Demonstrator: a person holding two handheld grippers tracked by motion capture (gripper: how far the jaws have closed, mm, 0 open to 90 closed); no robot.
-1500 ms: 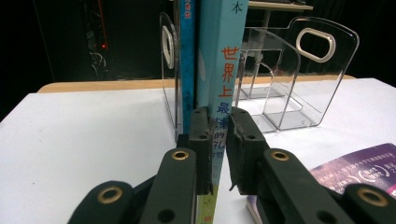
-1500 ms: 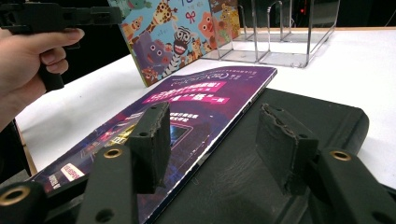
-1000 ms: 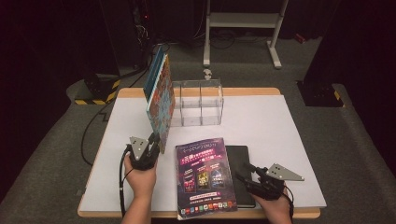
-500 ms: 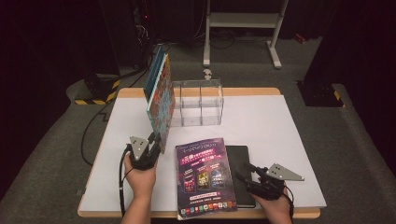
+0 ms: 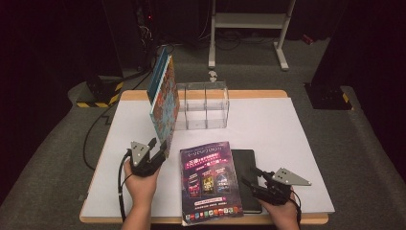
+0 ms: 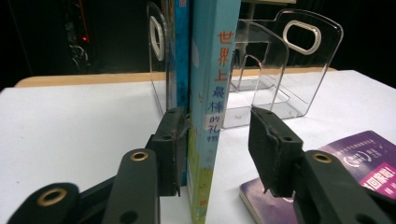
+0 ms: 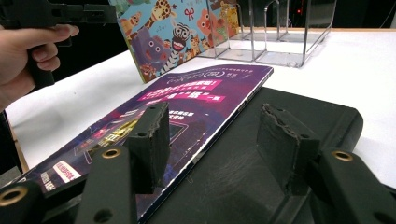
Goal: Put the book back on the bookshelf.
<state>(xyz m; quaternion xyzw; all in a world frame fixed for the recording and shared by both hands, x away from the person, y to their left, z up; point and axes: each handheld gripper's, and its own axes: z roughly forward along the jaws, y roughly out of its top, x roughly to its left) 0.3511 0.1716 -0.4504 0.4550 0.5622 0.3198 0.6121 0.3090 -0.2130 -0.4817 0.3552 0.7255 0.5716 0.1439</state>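
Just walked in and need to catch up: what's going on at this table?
A person is working with a gripper in each hand. The left gripper has just been opening its jaws around the spine of an upright picture book beside a clear rack; one pad touches the book and the other stands clear of it. The right gripper hovers open over a purple magazine lying partly on a black folder on the white table.

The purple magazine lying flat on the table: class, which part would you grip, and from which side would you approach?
Grip the purple magazine at its right edge, coming in low from the right. It lies flat, but that edge rests raised on the black folder, so one jaw could probably slip under it. The right gripper already sits there, open, jaws either side of that edge in its own view.
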